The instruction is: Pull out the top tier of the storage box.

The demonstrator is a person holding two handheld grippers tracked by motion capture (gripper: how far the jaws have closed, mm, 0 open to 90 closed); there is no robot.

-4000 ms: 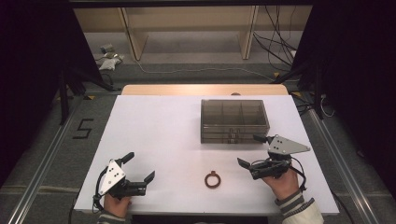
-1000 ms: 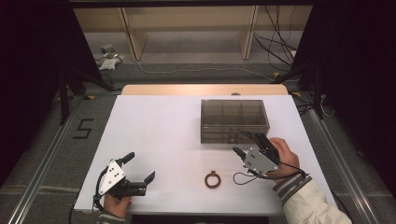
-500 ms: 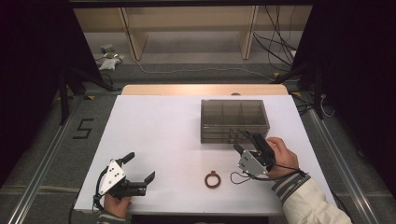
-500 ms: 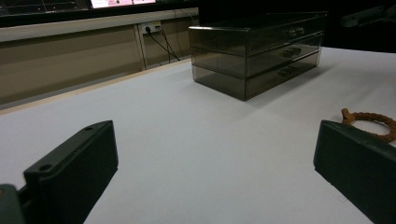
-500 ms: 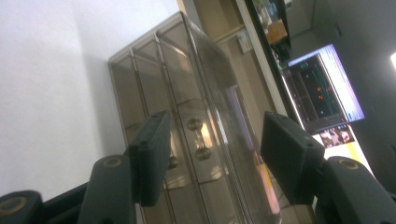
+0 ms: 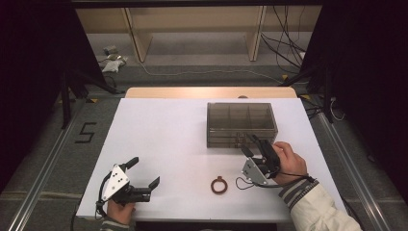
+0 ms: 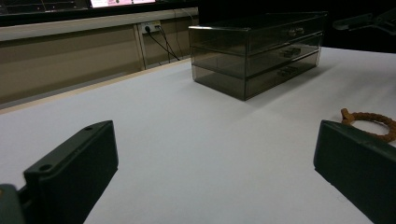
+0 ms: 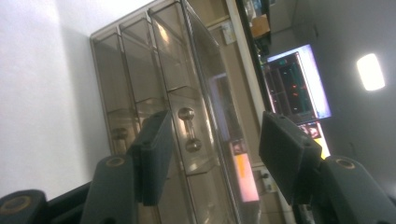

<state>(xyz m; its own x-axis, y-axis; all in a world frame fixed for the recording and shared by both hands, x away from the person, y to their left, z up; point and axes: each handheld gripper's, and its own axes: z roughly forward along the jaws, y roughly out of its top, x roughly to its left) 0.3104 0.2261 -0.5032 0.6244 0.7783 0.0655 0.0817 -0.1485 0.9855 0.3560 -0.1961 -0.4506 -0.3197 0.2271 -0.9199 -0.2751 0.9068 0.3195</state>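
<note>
Your right gripper (image 6: 251, 145) sits just in front of the near face of the smoky clear drawer box (image 6: 241, 119), which stands on the white table (image 6: 163, 130) toward its far right. Rolled onto its side, the gripper points at the box's top drawer, and in the right gripper view the metal drawer handle (image 8: 188, 129) shows in the gap ahead, closer to one pad than the other. The jaws have just been closing, yet they stand apart and neither pad touches the handle or the box. The brown ring (image 6: 219, 185) lies flat on the table near your edge, to the left of your right hand (image 6: 288, 161) and well apart from the box. Your left gripper (image 6: 143, 179) rests at the near left, jaws wide apart with nothing between them, facing right toward the ring.
</note>
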